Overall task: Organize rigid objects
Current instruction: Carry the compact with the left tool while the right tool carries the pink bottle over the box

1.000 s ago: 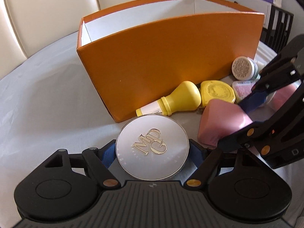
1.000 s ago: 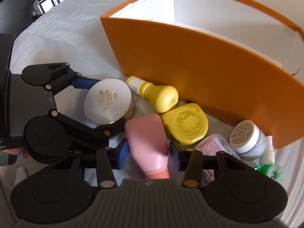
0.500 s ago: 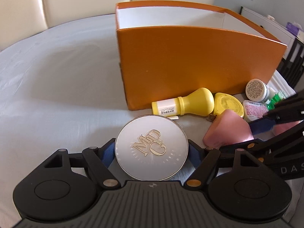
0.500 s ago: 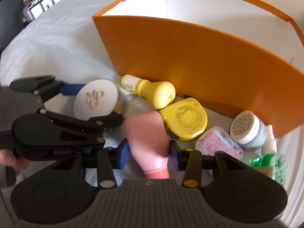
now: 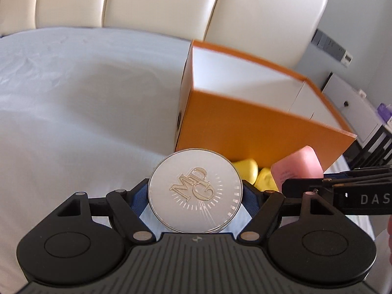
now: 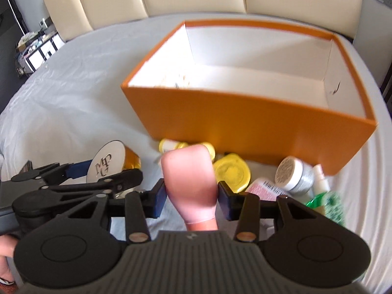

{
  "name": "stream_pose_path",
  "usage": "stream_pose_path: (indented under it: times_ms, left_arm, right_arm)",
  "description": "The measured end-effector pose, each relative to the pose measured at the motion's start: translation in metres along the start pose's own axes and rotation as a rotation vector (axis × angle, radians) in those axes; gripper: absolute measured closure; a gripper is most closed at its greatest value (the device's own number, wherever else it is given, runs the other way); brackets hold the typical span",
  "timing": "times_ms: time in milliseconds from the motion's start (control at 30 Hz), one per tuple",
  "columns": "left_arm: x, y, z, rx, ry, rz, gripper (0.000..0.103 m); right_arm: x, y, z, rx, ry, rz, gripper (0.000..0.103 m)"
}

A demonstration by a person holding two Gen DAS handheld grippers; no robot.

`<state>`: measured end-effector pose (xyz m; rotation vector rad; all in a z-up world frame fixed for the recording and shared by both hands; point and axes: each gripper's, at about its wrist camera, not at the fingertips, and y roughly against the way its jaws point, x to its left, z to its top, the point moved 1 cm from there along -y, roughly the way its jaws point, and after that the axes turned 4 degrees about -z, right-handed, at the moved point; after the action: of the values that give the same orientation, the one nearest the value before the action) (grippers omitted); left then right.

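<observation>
My left gripper is shut on a round silver compact with gold letters, held above the table in front of the orange box; the compact also shows in the right wrist view. My right gripper is shut on a pink tube, lifted above the table; the tube shows in the left wrist view. The orange box is open, white inside and holds nothing visible.
On the grey tablecloth in front of the box lie a yellow bottle, a yellow round case, a pink packet, a silver jar, a small white spray bottle and a green item. Cream chairs stand behind the table.
Both grippers have risen with their objects; the box interior has come into view. The left gripper has swung left of the box's corner.
</observation>
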<state>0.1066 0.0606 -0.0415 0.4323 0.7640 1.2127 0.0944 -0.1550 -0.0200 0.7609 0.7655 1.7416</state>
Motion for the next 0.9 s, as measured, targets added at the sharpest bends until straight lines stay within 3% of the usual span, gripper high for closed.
stream_pose_path:
  times_ms: [233, 533, 700, 900]
  left_arm:
    - [-0.024, 0.018, 0.043, -0.054, -0.062, -0.024, 0.015]
    - [-0.045, 0.01, 0.09, -0.09, -0.126, -0.037, 0.015]
    - [-0.054, -0.009, 0.113, -0.075, -0.14, -0.056, 0.015]
    - [-0.057, -0.036, 0.127, -0.008, -0.153, -0.052, 0.015]
  right_arm:
    - [-0.009, 0.039, 0.031, -0.105, 0.008, -0.009, 0.059]
    - [-0.026, 0.061, 0.075, -0.203, 0.025, -0.034, 0.059]
    - [-0.033, 0.044, 0.099, -0.194, 0.041, -0.067, 0.059]
    - [-0.044, 0.002, 0.112, -0.106, 0.028, -0.098, 0.059]
